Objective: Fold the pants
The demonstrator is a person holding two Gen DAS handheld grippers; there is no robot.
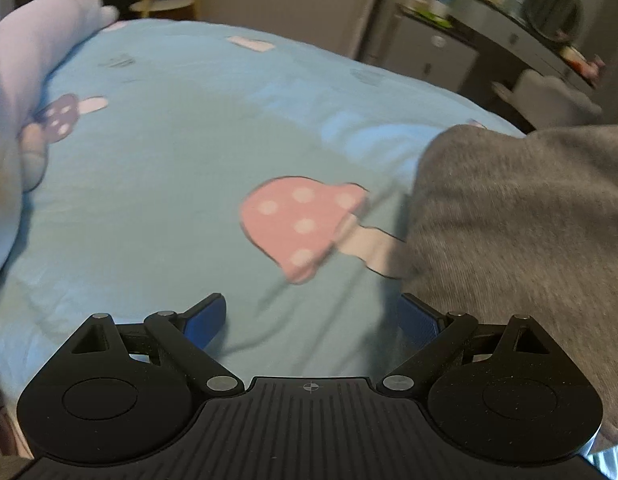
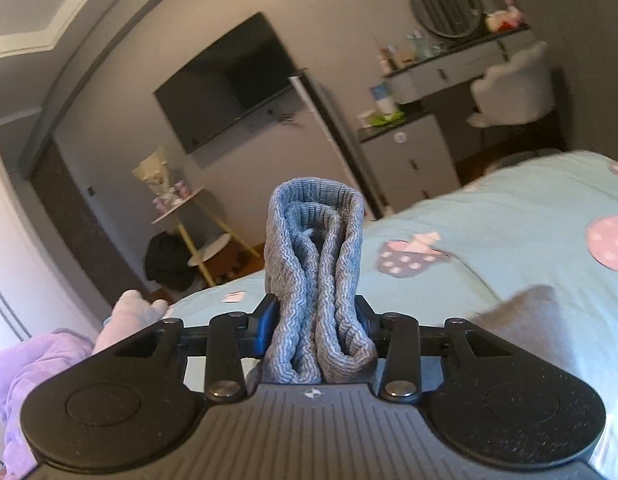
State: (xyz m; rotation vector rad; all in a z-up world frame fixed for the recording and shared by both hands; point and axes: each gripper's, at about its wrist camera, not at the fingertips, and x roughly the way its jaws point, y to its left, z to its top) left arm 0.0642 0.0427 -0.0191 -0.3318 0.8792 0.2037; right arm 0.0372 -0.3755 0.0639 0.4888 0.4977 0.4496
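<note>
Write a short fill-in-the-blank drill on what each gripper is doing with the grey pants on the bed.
1. The right gripper is shut on the ribbed ____ of the pants.
2. The left gripper is ____ and holds nothing.
3. The bedsheet is printed with pink ____.

Missing words: cuff; open; mushrooms

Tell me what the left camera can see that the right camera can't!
Only the left wrist view shows the left gripper, wide open and holding nothing, and the big pink mushroom print right in front of it.

Only the right wrist view shows the right gripper squeezing a bunched ribbed cuff of the grey pants, plus the TV on the wall.

Both show the blue bedsheet, the round mirror and loose grey pants fabric.
</note>
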